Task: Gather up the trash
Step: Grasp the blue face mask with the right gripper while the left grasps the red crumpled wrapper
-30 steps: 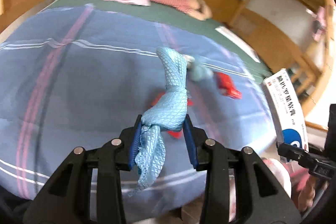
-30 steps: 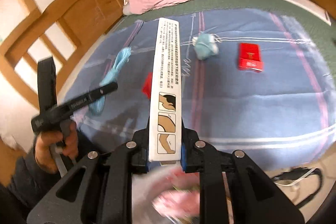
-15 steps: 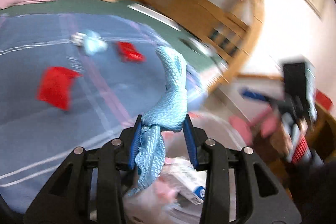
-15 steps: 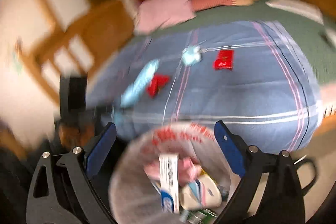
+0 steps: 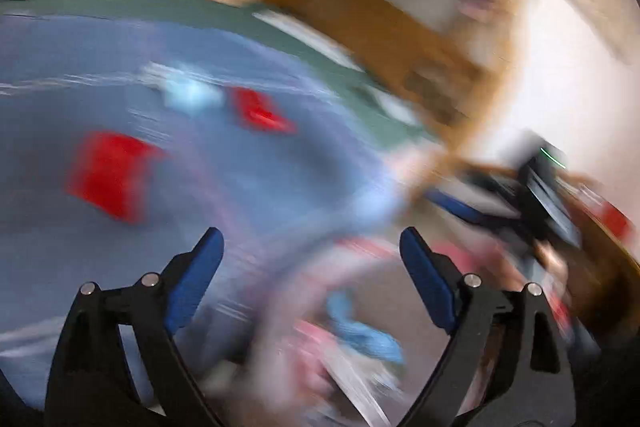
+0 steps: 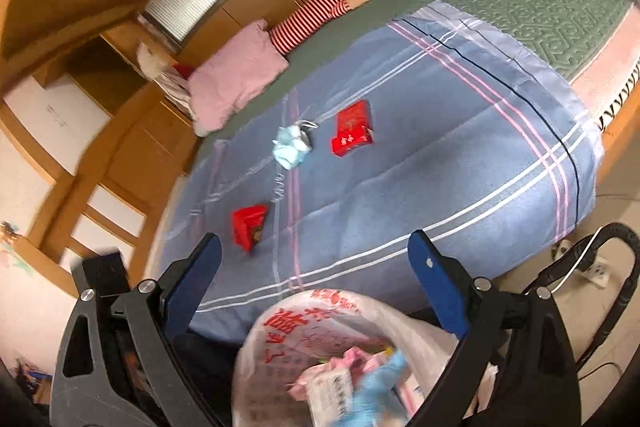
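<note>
Opening left tongs (image 5: pixel 310 259), nothing between.

2 black plastic grippers, left gripper (image 5: pixel 310 247) and right gripper (image 6: pixel 314 253), blue pads, silver screws at the pivots

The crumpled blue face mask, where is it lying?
In the right wrist view, the face mask lies mid-blanket, just left of a red packet.

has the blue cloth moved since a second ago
Yes. The blue cloth has left the opening left gripper above the bedspread and lies in the trash bag.
</note>
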{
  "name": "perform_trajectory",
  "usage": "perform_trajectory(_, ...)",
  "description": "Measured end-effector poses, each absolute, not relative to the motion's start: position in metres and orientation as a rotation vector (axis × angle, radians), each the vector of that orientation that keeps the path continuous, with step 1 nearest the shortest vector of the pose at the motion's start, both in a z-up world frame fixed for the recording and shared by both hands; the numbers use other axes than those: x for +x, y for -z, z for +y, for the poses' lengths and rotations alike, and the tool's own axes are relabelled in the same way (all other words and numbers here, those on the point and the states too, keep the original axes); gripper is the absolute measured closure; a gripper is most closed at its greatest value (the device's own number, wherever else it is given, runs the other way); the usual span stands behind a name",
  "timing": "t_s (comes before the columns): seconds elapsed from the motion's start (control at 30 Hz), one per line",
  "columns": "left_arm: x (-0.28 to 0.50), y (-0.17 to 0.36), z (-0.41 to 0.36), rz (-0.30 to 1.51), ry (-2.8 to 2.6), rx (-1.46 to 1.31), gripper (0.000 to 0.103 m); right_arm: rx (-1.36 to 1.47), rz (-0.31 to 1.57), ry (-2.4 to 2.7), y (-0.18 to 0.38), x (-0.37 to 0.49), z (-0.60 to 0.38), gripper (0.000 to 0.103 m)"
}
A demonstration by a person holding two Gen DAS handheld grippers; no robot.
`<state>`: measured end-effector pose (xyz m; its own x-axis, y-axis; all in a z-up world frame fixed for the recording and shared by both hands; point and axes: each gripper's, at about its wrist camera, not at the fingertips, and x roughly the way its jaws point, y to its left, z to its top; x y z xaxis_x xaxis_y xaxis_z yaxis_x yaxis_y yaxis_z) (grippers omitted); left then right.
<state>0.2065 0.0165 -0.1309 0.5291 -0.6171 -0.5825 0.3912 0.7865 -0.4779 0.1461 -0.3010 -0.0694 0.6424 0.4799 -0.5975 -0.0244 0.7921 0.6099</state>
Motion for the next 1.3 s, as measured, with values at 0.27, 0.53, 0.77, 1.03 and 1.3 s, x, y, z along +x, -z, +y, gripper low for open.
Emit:
perform_trajectory(0.27,0.312,0.162,0.034,0.962,0.198,-0.17,0.011,0.447,0.941,-0.183,0.089,0.225,-0.254,0.011)
perform_trajectory(0.53,0.342,0.199,0.056,1.086,0.102,-0.174,0.009,0.402,1.004,-0.157,0.124,0.357,-0.184,0.011)
perform_trajectory(0.77,0.344,0.209,0.061,1.134,0.123,-0.228,0.009,0.221,1.08,-0.125,0.159,0.419,-0.112,0.011)
perform_trajectory(1.03,0.337,0.199,0.06,1.077,0.1,-0.186,0.044,0.078,1.154,-0.116,0.184,0.42,-0.089,0.074)
perform_trajectory(1.3,0.317,0.178,0.067,0.987,0.093,-0.221,0.06,0.132,1.059,-0.201,0.14,0.362,-0.114,0.079)
